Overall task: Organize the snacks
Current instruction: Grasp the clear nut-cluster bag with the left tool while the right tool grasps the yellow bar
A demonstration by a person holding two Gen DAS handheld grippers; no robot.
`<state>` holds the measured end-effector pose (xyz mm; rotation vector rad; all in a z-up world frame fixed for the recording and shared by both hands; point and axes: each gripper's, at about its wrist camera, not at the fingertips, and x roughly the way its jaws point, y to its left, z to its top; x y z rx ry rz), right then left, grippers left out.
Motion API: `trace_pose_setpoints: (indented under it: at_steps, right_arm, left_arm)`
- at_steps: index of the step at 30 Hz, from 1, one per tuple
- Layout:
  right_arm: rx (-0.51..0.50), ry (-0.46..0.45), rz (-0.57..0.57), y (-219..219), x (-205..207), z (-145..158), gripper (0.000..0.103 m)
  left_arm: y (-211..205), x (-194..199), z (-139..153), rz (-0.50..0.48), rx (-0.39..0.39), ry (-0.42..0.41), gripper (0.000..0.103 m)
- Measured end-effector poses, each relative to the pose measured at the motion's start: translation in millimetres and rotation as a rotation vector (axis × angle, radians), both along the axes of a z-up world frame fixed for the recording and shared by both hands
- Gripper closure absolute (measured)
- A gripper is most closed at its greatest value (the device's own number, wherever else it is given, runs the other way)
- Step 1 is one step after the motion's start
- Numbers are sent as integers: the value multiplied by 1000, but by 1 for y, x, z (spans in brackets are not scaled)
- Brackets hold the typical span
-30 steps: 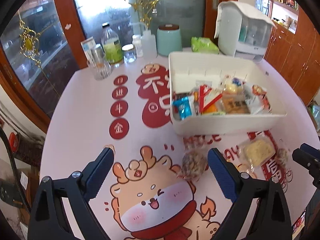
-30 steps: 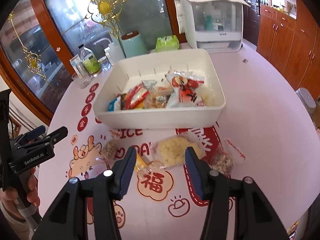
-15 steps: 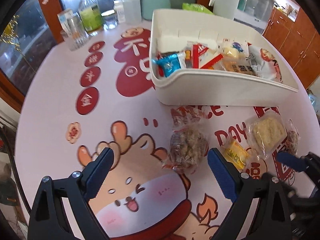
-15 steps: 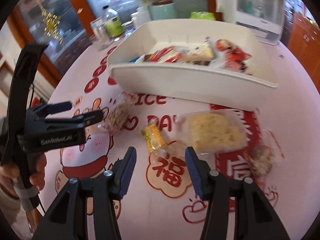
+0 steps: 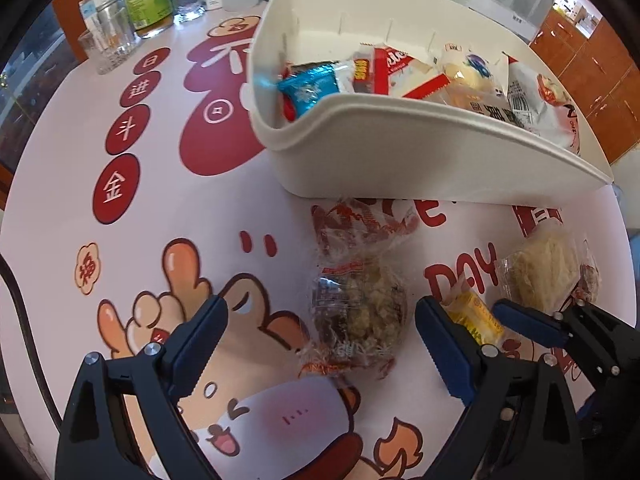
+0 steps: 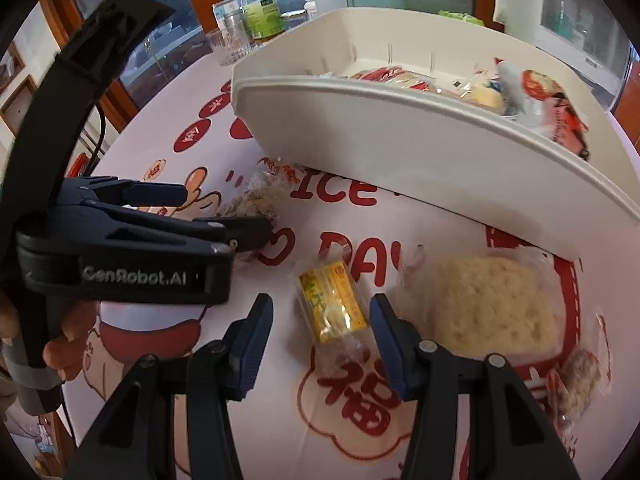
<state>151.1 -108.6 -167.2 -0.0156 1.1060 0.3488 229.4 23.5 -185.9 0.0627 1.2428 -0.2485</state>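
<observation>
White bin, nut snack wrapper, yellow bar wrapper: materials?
White bin: looks like molded plastic, matte, with rounded rim and moulded slot ribs inside.
Nut snack wrapper: thin clear film, glossy and crinkled, contents visible.
Yellow bar wrapper: probably printed plastic film with clear crimped ends; slight sheen.

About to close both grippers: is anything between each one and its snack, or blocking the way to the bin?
Nothing visible. The left gripper straddles the granola pack; the right gripper straddles the yellow bar. Both are open. Only the white bin's near wall must be cleared.
</observation>
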Motion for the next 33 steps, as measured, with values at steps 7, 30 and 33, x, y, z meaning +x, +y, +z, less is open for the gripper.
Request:
trace_pose_setpoints:
  at_steps: [7,30,33]
  right_arm:
    - [-9,5,32,4,7,-8,68]
    - [44,58,-6,-16,-28,-4,77]
    - [50,67,-13,-17,-35,-2,77]
  left_arm:
    - [-7,5,-7,-21,21,12,9]
    - [-13,-49,-4,-36,46,-51,60]
    - [-9,-60,2,-29,38,-57,60]
